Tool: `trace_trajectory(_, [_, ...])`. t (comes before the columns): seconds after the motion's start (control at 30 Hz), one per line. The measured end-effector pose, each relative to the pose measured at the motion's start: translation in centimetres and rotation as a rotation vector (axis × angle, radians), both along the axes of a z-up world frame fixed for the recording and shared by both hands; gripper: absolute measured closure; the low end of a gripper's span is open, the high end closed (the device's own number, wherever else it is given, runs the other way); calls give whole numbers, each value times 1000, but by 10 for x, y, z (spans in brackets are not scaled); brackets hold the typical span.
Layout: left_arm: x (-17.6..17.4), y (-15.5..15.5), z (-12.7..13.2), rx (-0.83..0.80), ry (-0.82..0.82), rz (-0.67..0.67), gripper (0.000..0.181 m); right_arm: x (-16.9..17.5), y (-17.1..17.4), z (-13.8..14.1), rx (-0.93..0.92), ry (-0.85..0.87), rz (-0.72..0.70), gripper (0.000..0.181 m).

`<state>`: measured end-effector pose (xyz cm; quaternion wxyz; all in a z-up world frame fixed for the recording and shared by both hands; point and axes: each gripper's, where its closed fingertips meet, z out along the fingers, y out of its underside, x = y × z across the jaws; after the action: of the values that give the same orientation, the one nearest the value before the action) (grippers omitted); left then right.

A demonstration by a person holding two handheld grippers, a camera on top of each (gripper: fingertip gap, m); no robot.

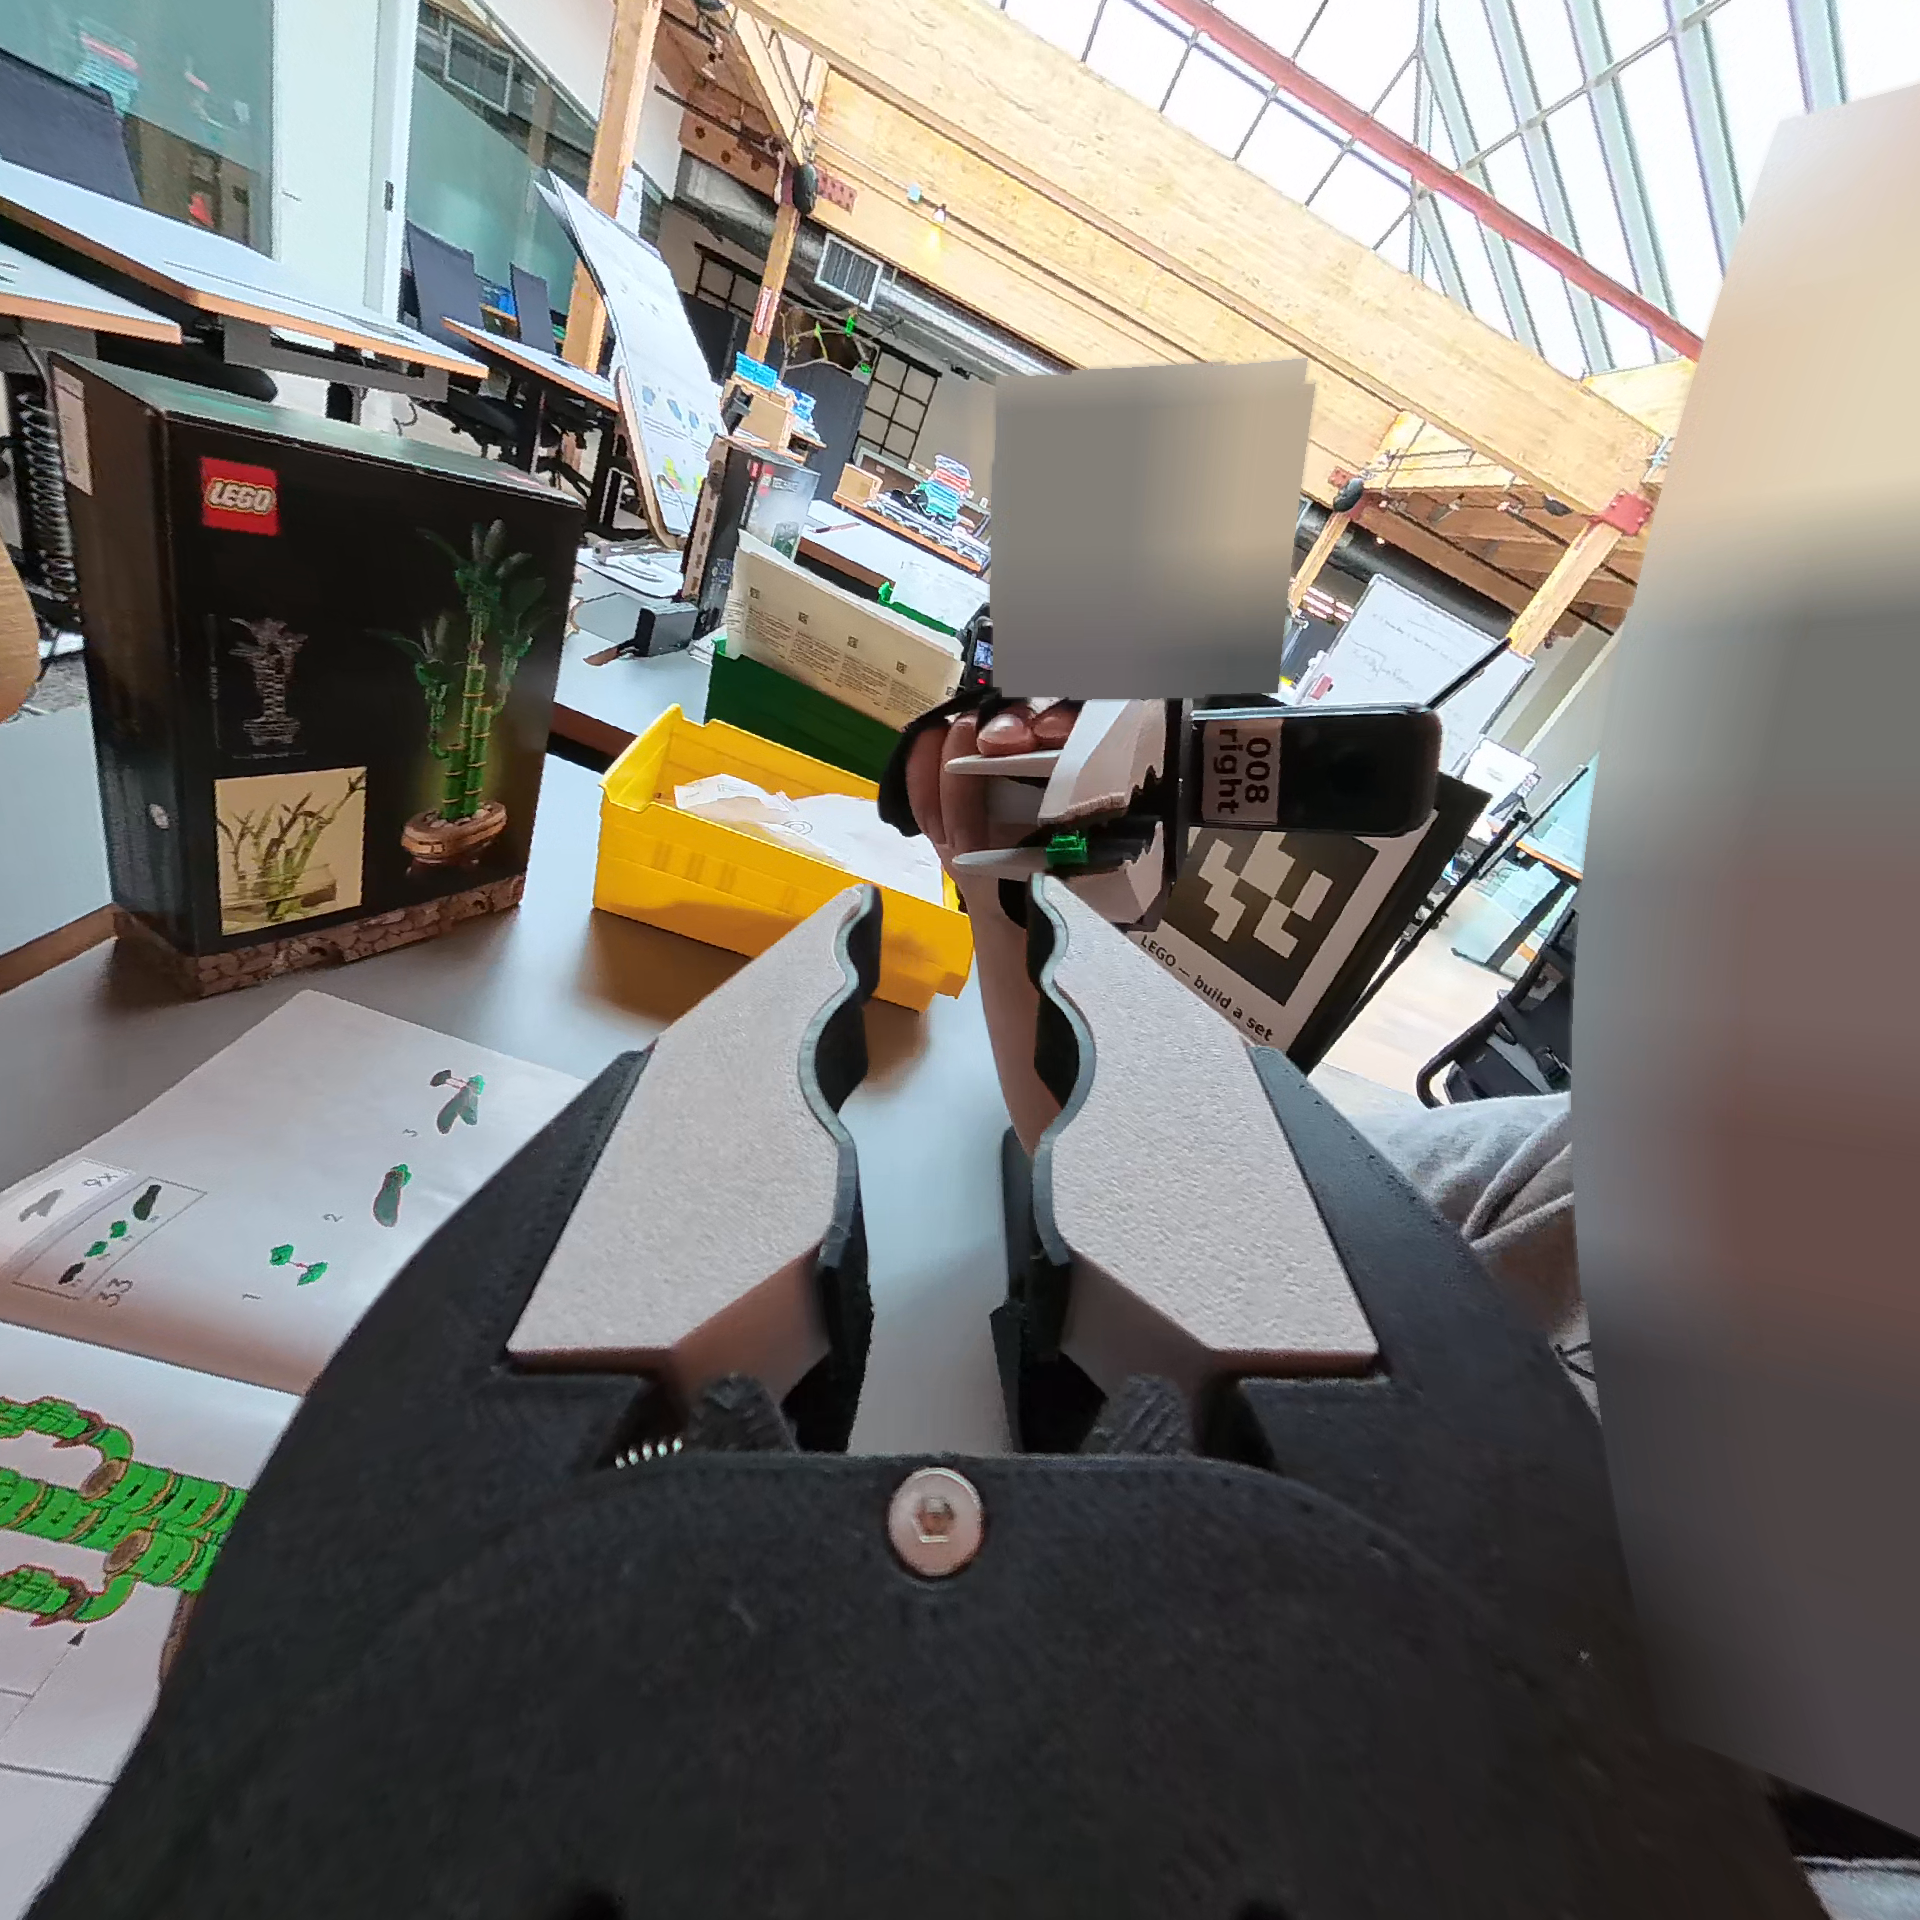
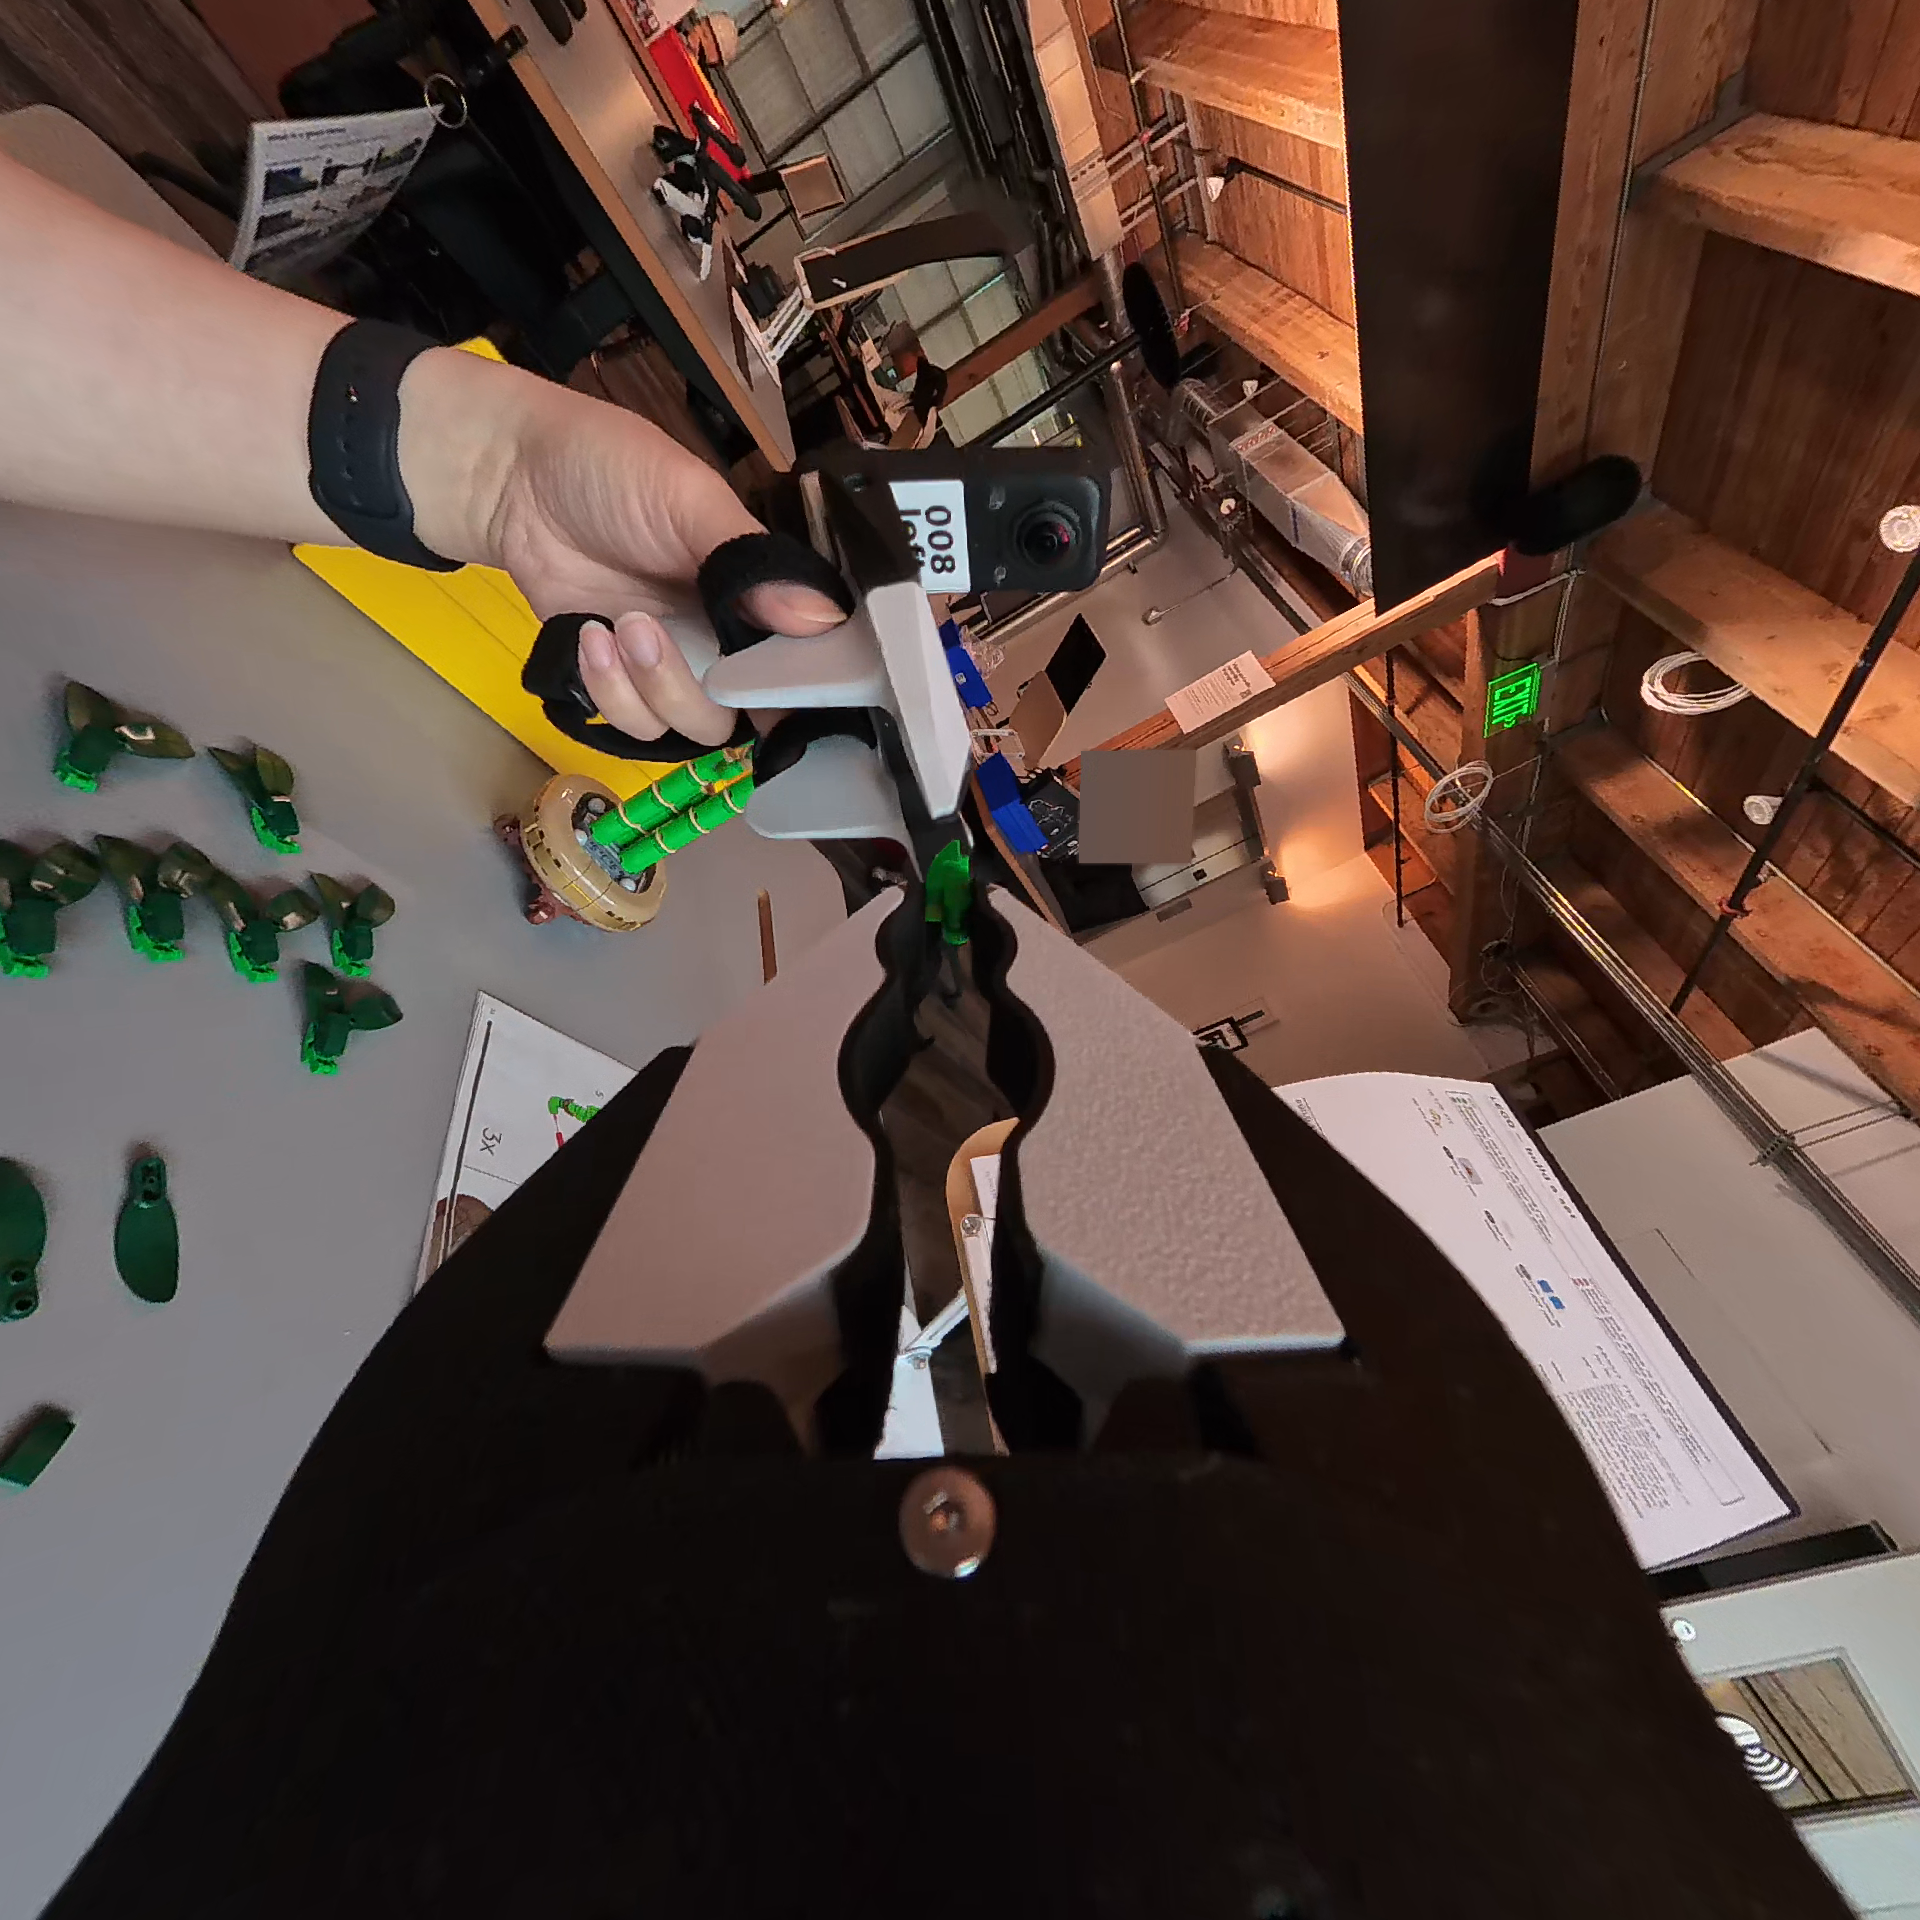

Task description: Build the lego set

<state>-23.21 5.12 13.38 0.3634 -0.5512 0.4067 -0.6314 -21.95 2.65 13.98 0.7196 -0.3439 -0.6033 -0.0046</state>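
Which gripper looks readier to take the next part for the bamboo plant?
Probably the left gripper: it is open and empty. The right gripper is already shut on a small green piece.

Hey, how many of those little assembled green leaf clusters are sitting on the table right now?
7 leaf clusters: two in the top row, four across the middle, one below. More may be hidden past the left edge.

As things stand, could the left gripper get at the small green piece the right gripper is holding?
Probably yes. The left gripper is open and empty, and the green piece in the right gripper sits just beyond its tips in the air with nothing between them.
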Motion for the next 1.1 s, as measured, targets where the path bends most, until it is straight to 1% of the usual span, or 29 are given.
trace_trajectory(0.23, [1,9,0,4,-17,50,155,-3,1,-4,5,-5,9,176])
trace_trajectory(0.6, [2,13,-3,-42,-29,26,158,2,15,-10,-12,14,-3,176])
trace_trajectory(0.97, [-4,18,1,-54,-53,39,160,1,11,-8,36,14,-6,175])
trace_trajectory(1.1, [-8,19,3,-30,-54,57,161,2,8,-7,56,14,0,175])
